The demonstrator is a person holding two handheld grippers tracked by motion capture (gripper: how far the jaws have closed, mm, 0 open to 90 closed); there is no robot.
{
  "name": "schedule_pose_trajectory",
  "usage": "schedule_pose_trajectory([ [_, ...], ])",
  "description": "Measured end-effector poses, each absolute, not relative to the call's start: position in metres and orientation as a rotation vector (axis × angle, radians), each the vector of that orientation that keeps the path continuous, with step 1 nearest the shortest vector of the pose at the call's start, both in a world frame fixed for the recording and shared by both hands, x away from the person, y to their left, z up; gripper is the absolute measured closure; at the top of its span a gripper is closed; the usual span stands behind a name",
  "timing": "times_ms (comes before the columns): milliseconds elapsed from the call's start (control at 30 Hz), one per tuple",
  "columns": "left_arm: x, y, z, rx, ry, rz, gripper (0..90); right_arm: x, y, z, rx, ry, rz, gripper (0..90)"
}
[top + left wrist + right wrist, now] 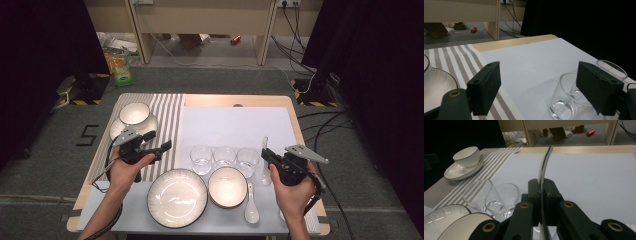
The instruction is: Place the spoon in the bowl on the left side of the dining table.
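The right gripper (541, 192) is clamped on a metal spoon (544, 165) — near the table's (240, 101) right edge. The left gripper (544, 87) hangs with jaws apart — by the glasses (224, 157).

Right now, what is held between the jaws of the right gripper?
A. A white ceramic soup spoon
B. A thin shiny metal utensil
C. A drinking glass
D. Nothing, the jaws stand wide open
B: in the right gripper view, the right gripper has its jaws shut on a thin shiny metal utensil whose curved end rises above them.

Grey carpet floor (210, 80), black curtains (45, 45), wooden shelving (200, 20).
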State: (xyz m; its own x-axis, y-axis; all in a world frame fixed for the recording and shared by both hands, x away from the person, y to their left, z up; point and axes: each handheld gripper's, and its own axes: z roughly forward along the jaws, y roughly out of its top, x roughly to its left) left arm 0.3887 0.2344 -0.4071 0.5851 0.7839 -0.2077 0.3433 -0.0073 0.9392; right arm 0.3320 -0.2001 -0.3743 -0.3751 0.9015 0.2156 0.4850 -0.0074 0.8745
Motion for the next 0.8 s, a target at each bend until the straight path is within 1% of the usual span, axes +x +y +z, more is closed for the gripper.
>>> schedule_pose_trajectory([
  [133,0.3899,0.2338,-0.4060,1.598,0.963,0.455,20.7,0.3331,-0.1987,-0.3737,1.429,1.859,1.357,85.9],
  [800,0.3984,0.2278,-0.4005,1.604,0.949,0.445,21.1,0.3388,-0.1945,-0.3675,1.385,1.842,1.375,85.9],
])
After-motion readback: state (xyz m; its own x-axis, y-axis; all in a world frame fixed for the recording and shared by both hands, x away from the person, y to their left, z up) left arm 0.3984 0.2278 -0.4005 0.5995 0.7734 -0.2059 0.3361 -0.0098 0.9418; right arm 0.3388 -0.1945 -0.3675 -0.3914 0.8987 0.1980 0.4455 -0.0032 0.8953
